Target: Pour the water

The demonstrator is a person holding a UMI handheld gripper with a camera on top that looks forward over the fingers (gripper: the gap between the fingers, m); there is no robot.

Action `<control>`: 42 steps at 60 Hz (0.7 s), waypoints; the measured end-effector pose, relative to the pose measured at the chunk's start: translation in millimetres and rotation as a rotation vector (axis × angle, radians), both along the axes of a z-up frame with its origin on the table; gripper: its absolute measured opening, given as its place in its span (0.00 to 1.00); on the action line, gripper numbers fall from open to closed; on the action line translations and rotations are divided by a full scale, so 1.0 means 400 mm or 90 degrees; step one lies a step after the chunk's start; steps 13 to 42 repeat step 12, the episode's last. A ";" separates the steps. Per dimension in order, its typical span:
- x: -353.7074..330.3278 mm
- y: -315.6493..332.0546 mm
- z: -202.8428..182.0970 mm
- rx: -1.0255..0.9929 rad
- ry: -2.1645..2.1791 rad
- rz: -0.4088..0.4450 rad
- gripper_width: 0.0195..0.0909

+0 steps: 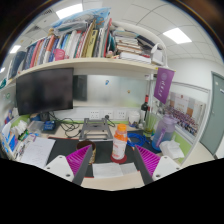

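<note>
We see our gripper [112, 158] fingers apart, 1 orange-capped bottle [120, 143] upright between them, long axis vertical, cap upward

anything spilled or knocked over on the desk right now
Nothing stands out. The orange-capped bottle stands upright on the desk, between and just ahead of the open hand-held gripper fingers, untouched. No spill shows. The shelf above is crowded with books, but nothing is falling.

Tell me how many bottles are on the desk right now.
1 that I can see: a clear bottle with an orange cap standing just ahead of the open gripper, roughly between its fingers. Desk clutter may hide others.
</note>
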State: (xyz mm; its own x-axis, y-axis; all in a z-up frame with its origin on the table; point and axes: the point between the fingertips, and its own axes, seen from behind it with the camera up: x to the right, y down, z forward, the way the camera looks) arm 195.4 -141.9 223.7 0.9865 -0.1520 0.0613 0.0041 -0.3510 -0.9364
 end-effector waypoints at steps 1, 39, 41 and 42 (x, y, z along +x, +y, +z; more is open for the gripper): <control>-0.003 -0.003 0.002 0.001 0.002 -0.001 0.93; -0.002 -0.013 0.003 0.003 0.005 -0.016 0.93; -0.002 -0.013 0.003 0.003 0.005 -0.016 0.93; -0.002 -0.013 0.003 0.003 0.005 -0.016 0.93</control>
